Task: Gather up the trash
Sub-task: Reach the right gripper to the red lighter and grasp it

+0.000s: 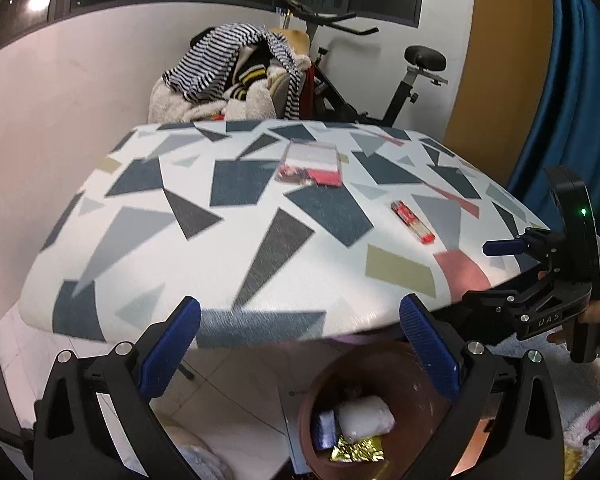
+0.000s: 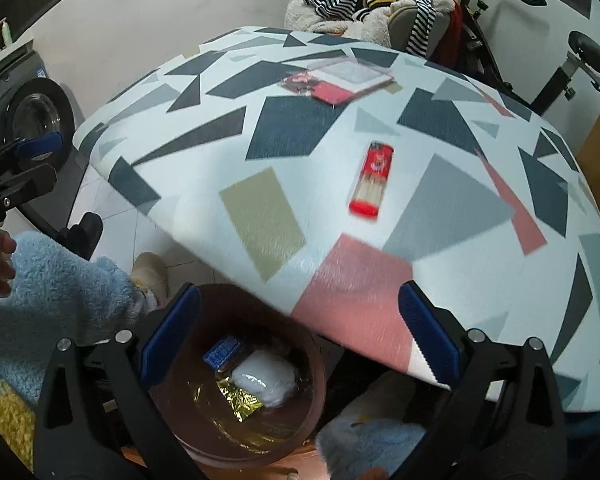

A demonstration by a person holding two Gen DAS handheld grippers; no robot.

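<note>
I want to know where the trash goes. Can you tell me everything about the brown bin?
The bin is round, brown and open-topped, with smooth walls that look like plastic. It stands upright on the floor by the near edge of the table, partly under it. Inside lie a blue packet, a white bag and a crumpled gold wrapper.

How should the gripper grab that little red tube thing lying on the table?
Grip the red tube across its narrow middle, coming down from above. It lies flat on the table, long and slim, so open fingers should straddle its long sides. The right gripper looks nearest.
</note>
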